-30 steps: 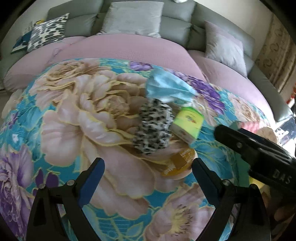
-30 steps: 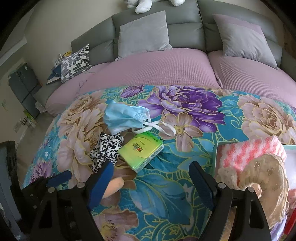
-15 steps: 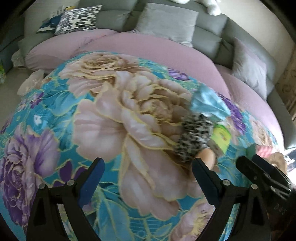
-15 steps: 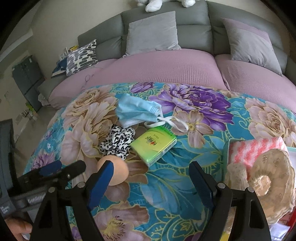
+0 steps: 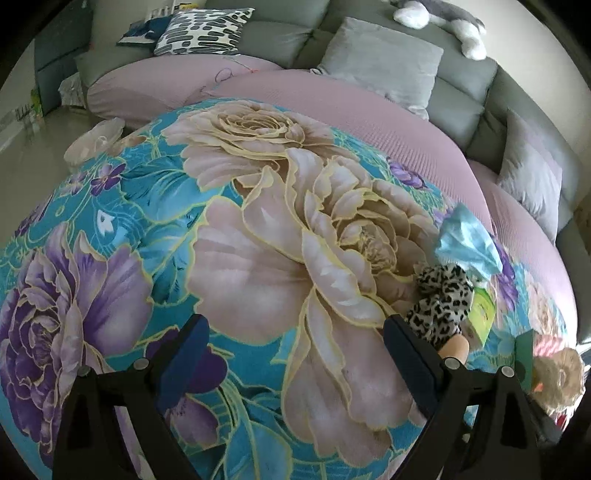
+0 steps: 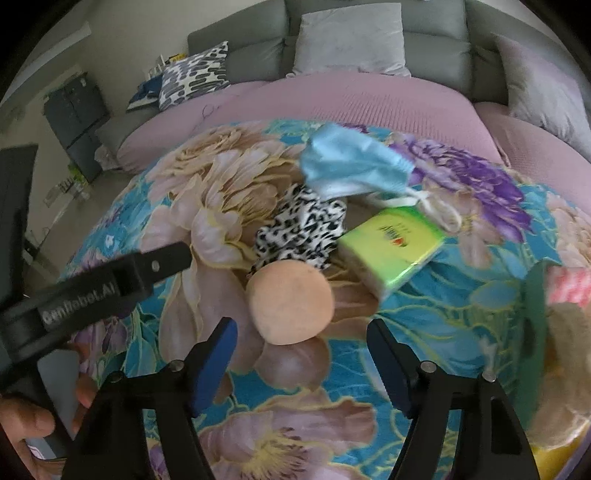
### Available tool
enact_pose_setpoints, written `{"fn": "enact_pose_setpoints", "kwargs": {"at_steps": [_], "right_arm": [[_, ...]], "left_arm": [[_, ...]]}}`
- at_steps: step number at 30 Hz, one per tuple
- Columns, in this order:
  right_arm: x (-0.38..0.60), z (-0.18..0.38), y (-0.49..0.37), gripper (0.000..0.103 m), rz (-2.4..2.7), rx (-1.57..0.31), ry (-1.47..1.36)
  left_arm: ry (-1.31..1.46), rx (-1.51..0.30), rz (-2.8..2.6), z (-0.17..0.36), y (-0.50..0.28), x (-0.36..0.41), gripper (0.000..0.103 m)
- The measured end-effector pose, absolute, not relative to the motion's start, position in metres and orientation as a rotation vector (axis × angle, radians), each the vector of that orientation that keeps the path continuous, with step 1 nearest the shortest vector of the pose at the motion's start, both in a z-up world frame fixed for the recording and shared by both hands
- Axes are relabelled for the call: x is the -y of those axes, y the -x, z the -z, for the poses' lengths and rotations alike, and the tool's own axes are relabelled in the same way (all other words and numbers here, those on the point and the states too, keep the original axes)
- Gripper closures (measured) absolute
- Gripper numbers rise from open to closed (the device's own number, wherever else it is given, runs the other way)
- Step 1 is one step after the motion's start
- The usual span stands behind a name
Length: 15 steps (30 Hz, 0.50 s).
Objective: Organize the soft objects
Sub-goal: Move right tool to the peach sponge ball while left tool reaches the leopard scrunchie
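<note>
Surface: your floral blanket [image 5: 258, 258] covers a pink bed [image 6: 369, 99].
Room: grey headboard [image 5: 280, 33], cushions behind.
Left gripper [image 5: 295, 354]: jaws apart, empty.
Right gripper [image 6: 301, 354]: jaws have just been closing, nothing between them, peach sponge [image 6: 290, 301] just beyond.

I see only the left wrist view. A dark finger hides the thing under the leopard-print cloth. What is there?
Observer: A round peach sponge lies there, touching the leopard-print cloth.
Operator: Where is the right gripper?
Observer: The right gripper hovers just before the sponge. Its jaws have just been closing, but nothing is between them yet and the pads touch nothing.
Operator: I see only an edge of the green packet.
Observer: The green tissue packet lies flat beside the cloth, and the ear loops of the blue face mask reach its far corner.
</note>
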State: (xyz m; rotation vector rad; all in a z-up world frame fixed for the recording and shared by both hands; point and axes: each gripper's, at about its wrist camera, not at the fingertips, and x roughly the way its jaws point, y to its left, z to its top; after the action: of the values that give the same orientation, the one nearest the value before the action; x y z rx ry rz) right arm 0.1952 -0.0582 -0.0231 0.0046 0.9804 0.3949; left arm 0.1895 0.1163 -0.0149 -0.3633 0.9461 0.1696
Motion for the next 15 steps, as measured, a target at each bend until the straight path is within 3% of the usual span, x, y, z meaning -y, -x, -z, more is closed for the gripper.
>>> {"fn": "enact_pose_setpoints", "kwargs": {"at_steps": [10, 15], "right_arm": [[0.0586, 0.0282, -0.2013, 0.052, -0.402, -0.984, -0.053], [0.0607, 0.027, -0.2009, 0.053, -0.404, -0.98, -0.061]], "left_arm": [[0.432, -0.926, -0.117, 0.0187, -0.1931, -0.1141, 0.008], [0.46, -0.908, -0.09, 0.016, -0.1927, -0.1136, 0.008]]}}
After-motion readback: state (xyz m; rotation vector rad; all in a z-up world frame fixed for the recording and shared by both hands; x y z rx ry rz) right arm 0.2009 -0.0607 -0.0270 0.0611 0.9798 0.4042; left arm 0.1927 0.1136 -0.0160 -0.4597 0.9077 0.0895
